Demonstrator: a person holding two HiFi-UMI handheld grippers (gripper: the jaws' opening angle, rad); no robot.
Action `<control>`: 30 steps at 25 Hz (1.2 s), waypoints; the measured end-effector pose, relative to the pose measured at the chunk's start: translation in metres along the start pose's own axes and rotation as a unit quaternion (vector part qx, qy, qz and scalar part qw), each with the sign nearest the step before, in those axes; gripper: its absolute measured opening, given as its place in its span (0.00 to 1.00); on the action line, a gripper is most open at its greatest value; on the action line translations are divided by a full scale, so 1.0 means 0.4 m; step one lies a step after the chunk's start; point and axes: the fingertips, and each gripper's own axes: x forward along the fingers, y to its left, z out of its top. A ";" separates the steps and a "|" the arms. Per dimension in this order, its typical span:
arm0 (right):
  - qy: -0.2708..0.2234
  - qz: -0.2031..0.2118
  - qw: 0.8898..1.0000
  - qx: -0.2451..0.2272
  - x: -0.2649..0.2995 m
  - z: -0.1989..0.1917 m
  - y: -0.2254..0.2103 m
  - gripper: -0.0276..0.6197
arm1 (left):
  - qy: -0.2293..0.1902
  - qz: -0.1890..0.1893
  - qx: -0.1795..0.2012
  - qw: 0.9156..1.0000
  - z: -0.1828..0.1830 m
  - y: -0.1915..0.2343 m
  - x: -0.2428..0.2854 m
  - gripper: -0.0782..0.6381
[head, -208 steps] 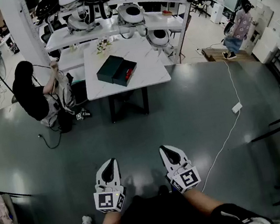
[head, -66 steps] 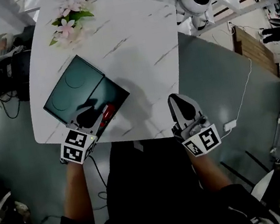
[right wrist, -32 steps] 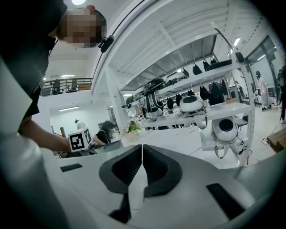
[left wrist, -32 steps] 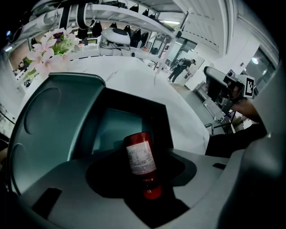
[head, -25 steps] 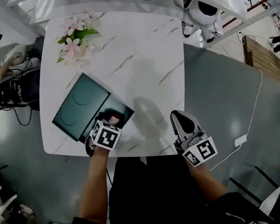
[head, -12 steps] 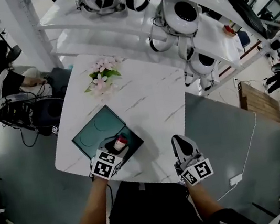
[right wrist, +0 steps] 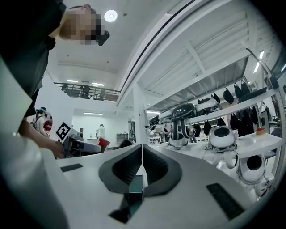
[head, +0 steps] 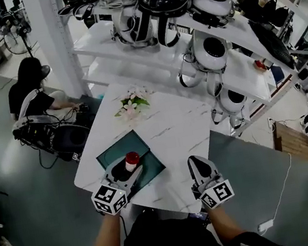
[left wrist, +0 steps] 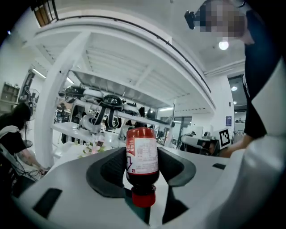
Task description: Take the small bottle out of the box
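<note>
Left gripper (left wrist: 142, 166) clamps the small bottle (left wrist: 142, 156) by its sides. Red cap, white label, print too small to read. Long axis runs along the jaws, cap toward the gripper body, base outward. Head view: bottle over the open dark-green box (head: 115, 150) on the white table (head: 173, 131). Right gripper (right wrist: 142, 166) pinched together, empty, at table's near edge. Flowers (head: 132, 105) beyond.

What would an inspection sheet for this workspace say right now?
Surface: white marble-look table.
Job's things: open dark box on the table's near corner; small bottle in the left gripper.
Clutter: flowers near the table's far edge.
Grippers: left gripper shut on the small bottle; right gripper shut, empty.
Cables: cable across the floor at right.
Surroundings: seated person at left; shelves of white helmet-like units behind.
</note>
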 end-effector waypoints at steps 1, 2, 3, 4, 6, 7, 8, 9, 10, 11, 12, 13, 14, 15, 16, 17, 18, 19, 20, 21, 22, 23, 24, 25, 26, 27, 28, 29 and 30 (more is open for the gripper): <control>-0.008 0.009 1.000 0.001 -0.007 0.010 0.010 0.10 | -0.021 0.008 0.000 1.000 0.019 -0.015 -0.022 0.43; -0.015 0.018 1.000 0.002 -0.017 0.020 0.020 0.10 | -0.042 0.017 -0.002 0.999 0.037 -0.030 -0.045 0.43; -0.022 0.026 0.999 0.004 -0.030 0.029 0.030 0.10 | -0.062 0.025 -0.004 0.998 0.052 -0.047 -0.069 0.43; -0.029 0.033 0.999 0.007 -0.047 0.038 0.039 0.10 | -0.079 0.033 -0.005 0.996 0.064 -0.066 -0.094 0.43; -0.041 0.045 0.998 0.016 -0.088 0.056 0.058 0.10 | -0.103 0.048 -0.004 0.993 0.083 -0.109 -0.144 0.43; -0.047 0.050 0.997 0.021 -0.110 0.066 0.067 0.10 | -0.111 0.055 0.000 0.992 0.089 -0.133 -0.167 0.43; -0.052 0.056 0.997 0.028 -0.133 0.076 0.077 0.10 | -0.116 0.060 0.005 0.991 0.093 -0.157 -0.189 0.43; -0.056 0.063 0.996 0.034 -0.158 0.084 0.088 0.10 | -0.121 0.066 0.007 0.990 0.095 -0.183 -0.212 0.43; -0.058 0.070 0.995 0.038 -0.184 0.091 0.100 0.10 | -0.127 0.073 0.008 0.989 0.094 -0.208 -0.236 0.43; -0.060 0.077 0.995 0.038 -0.209 0.096 0.114 0.10 | -0.133 0.081 0.006 0.988 0.092 -0.233 -0.261 0.43; -0.061 0.083 0.994 0.037 -0.234 0.100 0.126 0.10 | -0.140 0.089 0.005 0.986 0.089 -0.256 -0.286 0.43; -0.062 0.089 0.993 0.035 -0.257 0.105 0.137 0.10 | -0.147 0.097 0.005 0.984 0.086 -0.280 -0.310 0.43; -0.064 0.095 0.993 0.032 -0.281 0.108 0.147 0.10 | -0.153 0.105 0.007 0.983 0.082 -0.304 -0.333 0.43; -0.065 0.099 0.993 0.028 -0.306 0.109 0.157 0.10 | -0.157 0.113 0.009 0.981 0.075 -0.328 -0.357 0.43; -0.066 0.102 0.992 0.025 -0.331 0.108 0.166 0.10 | -0.162 0.121 0.012 0.979 0.067 -0.353 -0.382 0.43; -0.068 0.104 0.992 0.024 -0.354 0.105 0.174 0.10 | -0.166 0.128 0.013 0.978 0.059 -0.377 -0.406 0.43; -0.069 0.105 0.992 0.025 -0.376 0.102 0.180 0.10 | -0.170 0.135 0.014 0.976 0.052 -0.399 -0.428 0.43; -0.070 0.105 0.992 0.027 -0.395 0.100 0.184 0.10 | -0.174 0.142 0.014 0.974 0.046 -0.419 -0.448 0.43; -0.070 0.105 0.992 0.029 -0.411 0.097 0.188 0.10 | -0.177 0.147 0.013 0.973 0.042 -0.438 -0.465 0.43; -0.070 0.105 0.991 0.031 -0.425 0.095 0.191 0.10 | -0.179 0.151 0.013 0.972 0.038 -0.455 -0.481 0.43; -0.070 0.105 0.991 0.034 -0.437 0.094 0.194 0.10 | -0.181 0.156 0.011 0.971 0.035 -0.471 -0.495 0.43; -0.070 0.105 0.991 0.036 -0.449 0.093 0.198 0.10 | -0.182 0.161 0.009 0.970 0.031 -0.486 -0.509 0.43; -0.069 0.105 0.991 0.038 -0.460 0.093 0.201 0.10 | -0.183 0.167 0.007 0.969 0.027 -0.499 -0.522 0.43; -0.069 0.106 0.991 0.041 -0.471 0.094 0.205 0.10 | -0.182 0.171 0.005 0.968 0.025 -0.510 -0.534 0.43; -0.069 0.105 0.991 0.042 -0.481 0.096 0.208 0.10 | -0.182 0.175 0.003 0.968 0.024 -0.521 -0.544 0.43; -0.068 0.104 0.991 0.043 -0.489 0.098 0.211 0.10 | -0.181 0.177 0.003 0.967 0.025 -0.529 -0.553 0.43; -0.068 0.102 0.991 0.042 -0.497 0.099 0.213 0.10 | -0.180 0.179 0.004 0.967 0.025 -0.536 -0.560 0.43; -0.068 0.099 0.992 0.041 -0.503 0.100 0.216 0.10 | -0.179 0.179 0.006 0.967 0.024 -0.541 -0.567 0.43; -0.069 0.094 0.992 0.039 -0.509 0.100 0.220 0.10 | -0.179 0.178 0.008 0.968 0.021 -0.544 -0.574 0.43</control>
